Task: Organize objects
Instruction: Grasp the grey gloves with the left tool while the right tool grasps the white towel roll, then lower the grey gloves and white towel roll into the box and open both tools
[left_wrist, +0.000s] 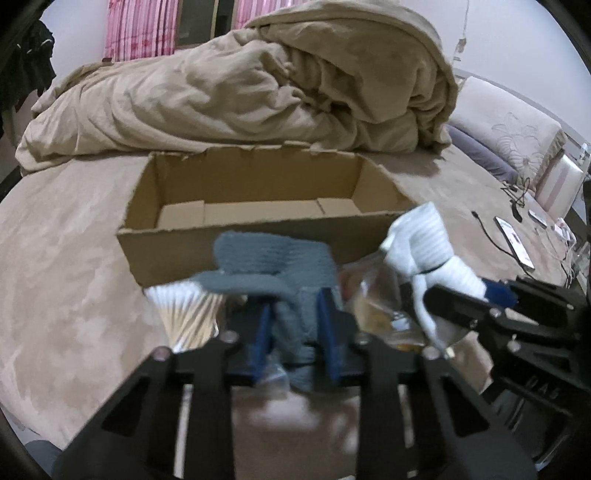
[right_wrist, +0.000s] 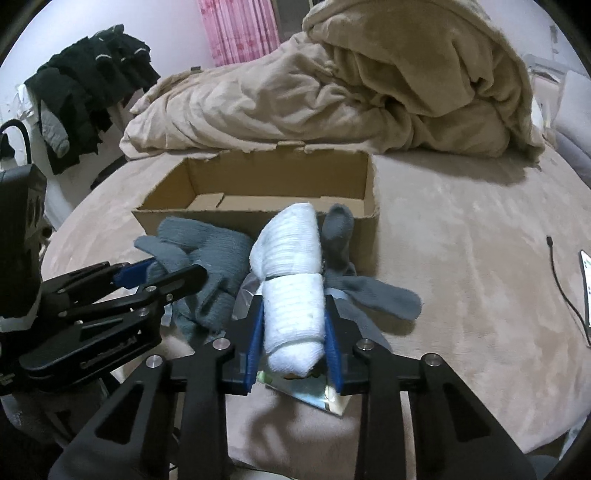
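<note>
An open, empty cardboard box (left_wrist: 177, 240) (right_wrist: 207, 177) stands on the bed. My left gripper (left_wrist: 295, 332) is shut on a grey knit glove (left_wrist: 273, 262), held just in front of the box; it also shows in the right wrist view (right_wrist: 207, 254). My right gripper (right_wrist: 295, 339) is shut on a rolled white sock (right_wrist: 291, 280), which also shows in the left wrist view (left_wrist: 424, 247). A second grey glove (right_wrist: 369, 291) lies right of the sock. A pack of cotton swabs (left_wrist: 188, 310) and clear plastic packets (left_wrist: 376, 306) (right_wrist: 314, 395) lie under the grippers.
A crumpled beige duvet (left_wrist: 258, 85) is heaped behind the box. Pillows (left_wrist: 506, 129), a phone (left_wrist: 515, 240) and cables (left_wrist: 487, 232) lie at the right. Dark clothes (right_wrist: 88, 74) hang at the left. The beige bedsheet (left_wrist: 66, 258) spreads around the box.
</note>
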